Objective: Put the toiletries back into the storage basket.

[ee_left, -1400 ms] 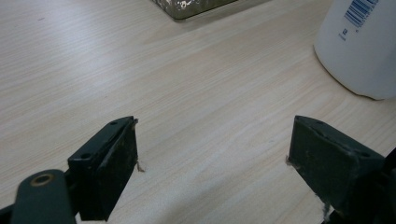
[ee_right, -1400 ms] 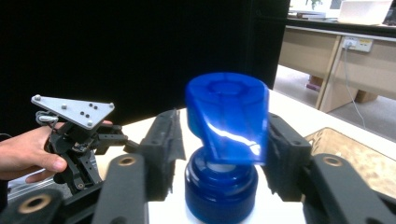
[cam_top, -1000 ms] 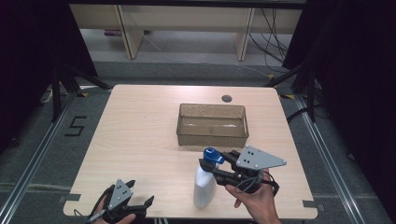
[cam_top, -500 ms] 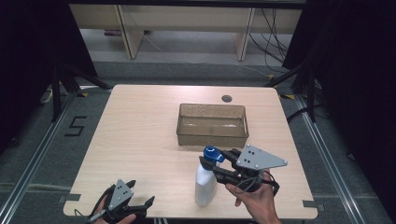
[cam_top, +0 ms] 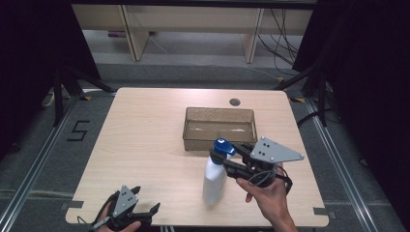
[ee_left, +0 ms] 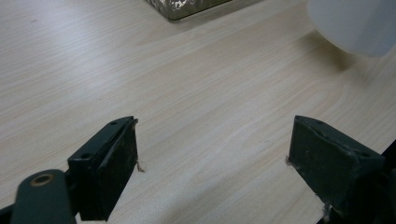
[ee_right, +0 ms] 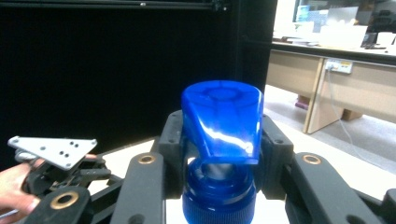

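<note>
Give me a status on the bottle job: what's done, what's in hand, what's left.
Done: the right gripper is shut on the bottle's blue cap. In hand: the bottle hangs tilted, seemingly just off the table, in front of the bin. Left, as a guess: setting it in the bin, which looks empty. The left gripper waits open at the near edge.

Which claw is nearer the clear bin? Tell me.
Right. The right claw, shut on the spray bottle, sits just in front of the clear bin; the left claw hangs open at the table's near-left edge.
</note>
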Action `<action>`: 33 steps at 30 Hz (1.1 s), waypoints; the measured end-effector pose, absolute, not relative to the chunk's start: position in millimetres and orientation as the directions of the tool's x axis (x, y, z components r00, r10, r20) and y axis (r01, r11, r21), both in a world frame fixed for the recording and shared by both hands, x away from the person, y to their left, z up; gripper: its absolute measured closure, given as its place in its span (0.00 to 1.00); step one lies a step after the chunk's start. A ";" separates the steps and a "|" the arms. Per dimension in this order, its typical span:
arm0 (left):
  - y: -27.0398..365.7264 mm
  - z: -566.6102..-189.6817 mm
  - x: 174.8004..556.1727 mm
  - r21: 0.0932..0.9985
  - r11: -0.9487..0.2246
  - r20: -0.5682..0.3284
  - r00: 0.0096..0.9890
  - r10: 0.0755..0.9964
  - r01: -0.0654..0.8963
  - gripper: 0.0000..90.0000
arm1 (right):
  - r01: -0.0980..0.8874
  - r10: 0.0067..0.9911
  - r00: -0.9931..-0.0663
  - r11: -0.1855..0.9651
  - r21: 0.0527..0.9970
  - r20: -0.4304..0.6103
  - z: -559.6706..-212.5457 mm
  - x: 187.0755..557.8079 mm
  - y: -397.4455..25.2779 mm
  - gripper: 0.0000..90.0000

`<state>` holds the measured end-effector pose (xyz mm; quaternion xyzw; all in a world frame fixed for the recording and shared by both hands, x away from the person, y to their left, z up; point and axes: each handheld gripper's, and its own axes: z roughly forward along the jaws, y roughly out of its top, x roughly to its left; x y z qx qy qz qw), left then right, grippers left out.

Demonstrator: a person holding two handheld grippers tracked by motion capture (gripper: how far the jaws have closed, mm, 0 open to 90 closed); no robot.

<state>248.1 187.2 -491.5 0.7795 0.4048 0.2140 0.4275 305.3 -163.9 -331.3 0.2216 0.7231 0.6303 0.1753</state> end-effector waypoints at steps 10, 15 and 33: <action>187.6 -492.7 248.0 0.836 -0.312 -0.009 0.580 0.814 0.450 0.17 | 0.067 0.582 -0.813 0.094 0.993 0.000 -316.6 322.5 -173.5 0.69; 187.8 -492.6 248.0 0.838 -0.309 -0.010 0.579 0.815 0.450 0.17 | 0.083 0.601 -0.799 0.086 0.993 0.015 -308.9 332.1 -181.3 0.69; 187.5 -493.0 247.6 0.835 -0.313 -0.009 0.581 0.814 0.452 0.17 | 0.112 0.678 -0.735 0.067 0.991 0.037 -288.5 364.1 -198.4 0.69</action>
